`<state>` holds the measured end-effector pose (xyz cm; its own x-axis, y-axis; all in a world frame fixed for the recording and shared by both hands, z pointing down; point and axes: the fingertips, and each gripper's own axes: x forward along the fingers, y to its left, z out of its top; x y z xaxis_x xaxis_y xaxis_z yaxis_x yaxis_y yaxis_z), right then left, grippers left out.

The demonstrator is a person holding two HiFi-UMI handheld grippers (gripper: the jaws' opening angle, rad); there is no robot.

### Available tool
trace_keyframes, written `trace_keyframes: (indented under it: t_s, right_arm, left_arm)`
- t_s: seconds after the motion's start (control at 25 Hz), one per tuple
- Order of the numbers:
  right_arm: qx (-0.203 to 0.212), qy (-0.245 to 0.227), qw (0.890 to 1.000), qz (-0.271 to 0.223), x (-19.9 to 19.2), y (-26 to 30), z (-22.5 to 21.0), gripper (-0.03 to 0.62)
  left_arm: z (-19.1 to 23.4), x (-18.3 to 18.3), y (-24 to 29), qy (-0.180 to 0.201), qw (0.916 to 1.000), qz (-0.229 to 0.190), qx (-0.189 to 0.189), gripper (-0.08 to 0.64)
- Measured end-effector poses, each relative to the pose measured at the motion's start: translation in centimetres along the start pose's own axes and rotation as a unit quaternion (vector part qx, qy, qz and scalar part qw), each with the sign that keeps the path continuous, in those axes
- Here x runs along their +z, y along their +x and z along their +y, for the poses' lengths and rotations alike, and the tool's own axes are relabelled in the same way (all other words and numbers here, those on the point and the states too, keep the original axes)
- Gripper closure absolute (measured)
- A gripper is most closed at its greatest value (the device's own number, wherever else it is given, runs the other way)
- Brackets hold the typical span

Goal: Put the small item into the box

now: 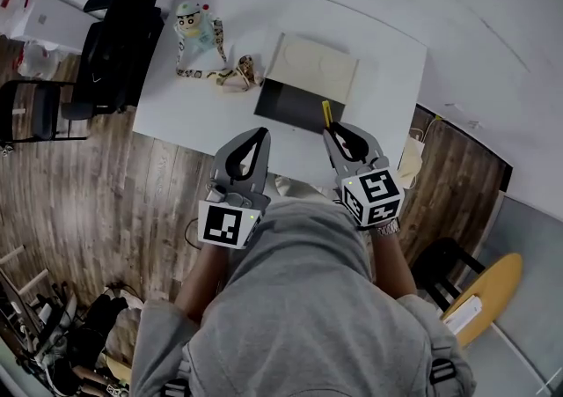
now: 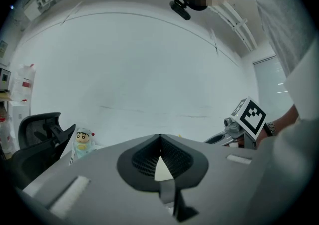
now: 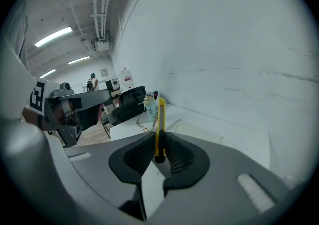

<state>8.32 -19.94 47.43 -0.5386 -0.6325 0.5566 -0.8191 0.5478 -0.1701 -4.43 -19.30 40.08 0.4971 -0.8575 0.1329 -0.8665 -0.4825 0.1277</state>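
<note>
Item in transit: your right gripper (image 3: 158,140) clamped the yellow cutter (image 3: 160,114) just beside the open box (image 1: 293,105) on the surface; left gripper (image 2: 159,143) closed, empty; next you needed to carry it over the box and release.

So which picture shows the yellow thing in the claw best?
The right gripper view. The yellow stick looks close and big there, pinched in the right claw. The head view shows only a small yellow sliver poking from the claw by the box. The left gripper view hardly shows it.
</note>
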Motion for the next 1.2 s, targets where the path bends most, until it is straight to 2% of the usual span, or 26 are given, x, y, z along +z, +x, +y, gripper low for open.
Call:
trace_keyframes:
  t_s: [0.12,0.48,0.72,1.2]
  right_arm:
    - [-0.003,0.004,1.000,0.015,-0.3,1.0,-0.4,0.511]
    - [-0.013,-0.006,0.998,0.067,-1.5,4.0,-1.9,0.511]
    - [-0.013,-0.016,0.995,0.095,-2.0,6.0,-2.3,0.511]
    - [0.013,-0.021,0.987,0.160,-4.8,9.7,-2.4,0.511]
  left_arm:
    - [0.3,-0.7,1.0,-0.002,0.9992,0.036,-0.016,0.557]
    - [2.5,-1.4,4.0,-0.001,0.9975,0.059,-0.038,0.557]
    - [3.5,-1.5,5.7,0.005,0.9963,0.065,-0.055,0.557]
    - [4.3,-1.5,8.0,0.011,0.9945,0.071,-0.076,0.557]
